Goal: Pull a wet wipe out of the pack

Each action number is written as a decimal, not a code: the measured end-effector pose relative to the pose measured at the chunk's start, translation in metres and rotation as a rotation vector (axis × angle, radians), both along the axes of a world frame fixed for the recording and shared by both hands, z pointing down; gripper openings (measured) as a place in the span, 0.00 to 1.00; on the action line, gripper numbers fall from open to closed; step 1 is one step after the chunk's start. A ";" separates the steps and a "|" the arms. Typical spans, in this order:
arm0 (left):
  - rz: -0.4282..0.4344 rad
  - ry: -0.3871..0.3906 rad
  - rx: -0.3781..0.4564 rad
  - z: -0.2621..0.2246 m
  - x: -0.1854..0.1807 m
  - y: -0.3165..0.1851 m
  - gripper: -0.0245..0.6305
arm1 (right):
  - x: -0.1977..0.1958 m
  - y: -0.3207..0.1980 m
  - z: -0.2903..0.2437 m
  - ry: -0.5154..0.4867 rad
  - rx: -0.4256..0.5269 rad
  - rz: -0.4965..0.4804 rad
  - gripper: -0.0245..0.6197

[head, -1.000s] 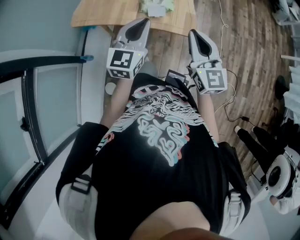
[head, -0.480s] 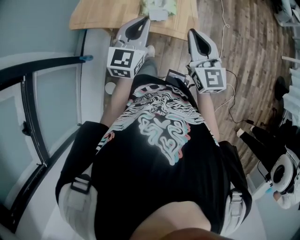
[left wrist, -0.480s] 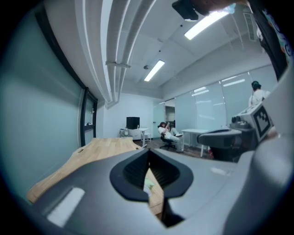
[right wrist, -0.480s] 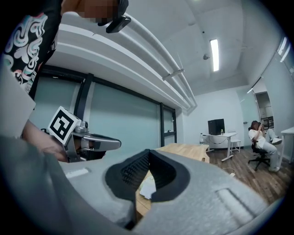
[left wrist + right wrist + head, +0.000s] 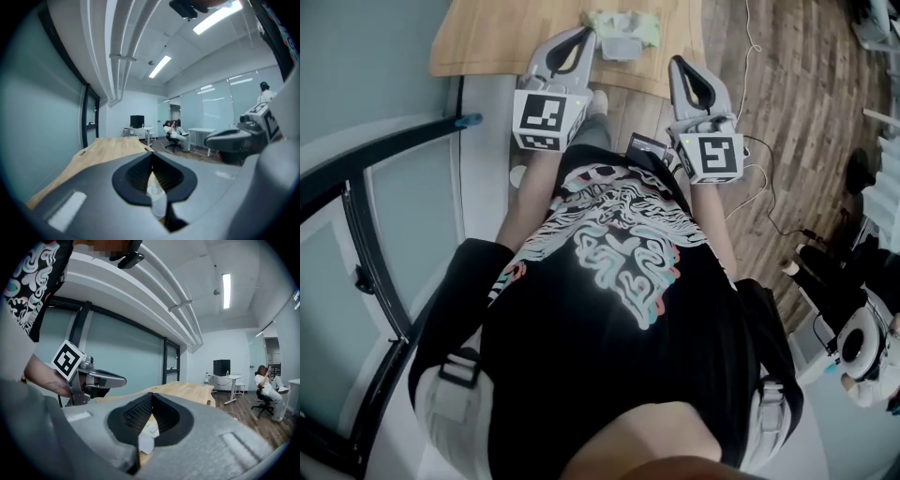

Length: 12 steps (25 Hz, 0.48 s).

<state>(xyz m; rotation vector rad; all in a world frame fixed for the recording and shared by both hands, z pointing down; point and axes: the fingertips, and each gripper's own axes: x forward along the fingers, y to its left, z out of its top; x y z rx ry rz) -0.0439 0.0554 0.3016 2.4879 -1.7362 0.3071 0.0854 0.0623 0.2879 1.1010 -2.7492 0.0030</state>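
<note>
- Both carried forward over the last second: left hand-held gripper (image 5: 580, 36) and right hand-held gripper (image 5: 679, 64), tips now at the near edge of the wooden surface (image 5: 487, 42).
- Wet wipe pack (image 5: 619, 25) lying on that surface, just beyond and between the tips, untouched.
- Judged as approach only, no wipe drawn yet.
- Jaws of both closed tip to tip, nothing held.
- Held side by side, forearms extended, pointing nearly level.

1 overhead, 2 level; table (image 5: 487, 37) shared
</note>
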 end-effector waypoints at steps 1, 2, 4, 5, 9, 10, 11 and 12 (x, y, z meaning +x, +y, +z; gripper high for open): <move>0.002 0.001 -0.005 0.003 -0.004 -0.008 0.02 | -0.004 -0.007 0.001 -0.002 -0.001 -0.002 0.04; 0.004 0.004 -0.009 0.004 -0.007 -0.015 0.02 | -0.009 -0.013 0.003 -0.003 -0.004 -0.005 0.04; 0.009 0.005 -0.009 0.006 -0.014 -0.030 0.02 | -0.015 -0.028 0.007 0.000 -0.026 0.003 0.04; 0.012 0.004 -0.007 0.006 -0.017 -0.038 0.02 | -0.019 -0.036 0.009 0.000 -0.042 0.005 0.04; 0.022 -0.007 -0.017 0.013 -0.030 -0.063 0.02 | -0.038 -0.057 0.017 -0.012 -0.041 -0.026 0.04; 0.025 -0.007 -0.023 0.015 -0.032 -0.067 0.02 | -0.040 -0.062 0.019 -0.009 -0.041 -0.022 0.04; 0.030 -0.007 -0.029 0.017 -0.035 -0.071 0.02 | -0.043 -0.066 0.019 -0.005 -0.043 -0.017 0.04; 0.035 -0.007 -0.032 0.018 -0.037 -0.075 0.02 | -0.046 -0.070 0.019 -0.002 -0.046 -0.010 0.04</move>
